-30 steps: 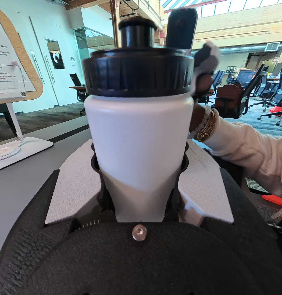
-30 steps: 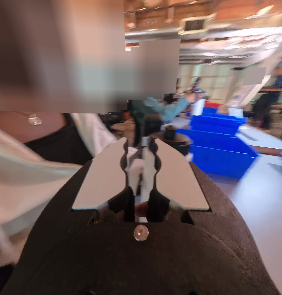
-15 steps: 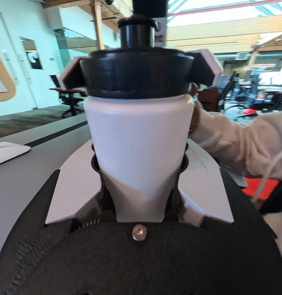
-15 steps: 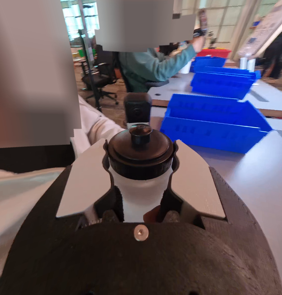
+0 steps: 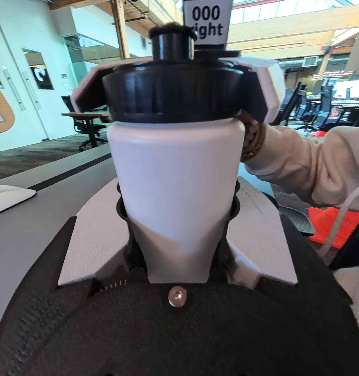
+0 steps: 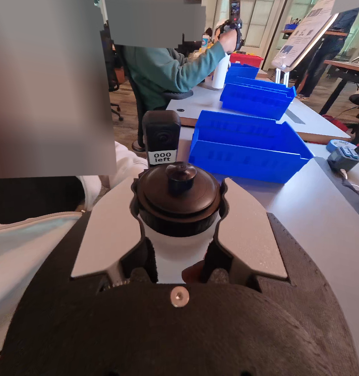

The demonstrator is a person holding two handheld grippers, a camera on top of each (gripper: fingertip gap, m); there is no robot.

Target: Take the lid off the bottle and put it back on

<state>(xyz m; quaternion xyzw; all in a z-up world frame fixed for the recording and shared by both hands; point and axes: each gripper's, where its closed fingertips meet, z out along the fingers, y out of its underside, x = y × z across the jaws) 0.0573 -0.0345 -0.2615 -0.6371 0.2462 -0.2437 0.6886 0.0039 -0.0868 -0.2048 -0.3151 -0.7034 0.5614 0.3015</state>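
contact is new: your right gripper [image 6: 179, 200], away from the bottle [image 5: 175, 183] a second ago, now pinches its seated black lid [image 6: 177, 205]; your left gripper [image 5: 177, 205] clamps the white body upright; twisting can begin.

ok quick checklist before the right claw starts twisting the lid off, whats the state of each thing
1. Left claw clamped on the white bottle body: ok, both fingers press its lower sides.
2. Right claw placed on the black lid, not the body: ok, its fingers flank the lid's ribbed rim.
3. Right claw grip firm enough to turn: cannot tell; the fingers look in contact, but the pressure does not show.
4. Lid seated on the bottle: ok, it sits level with no gap at the shoulder.
5. Bottle upright: ok in both views.
6. Room around it: ok, the nearest blue bin stands apart behind it.
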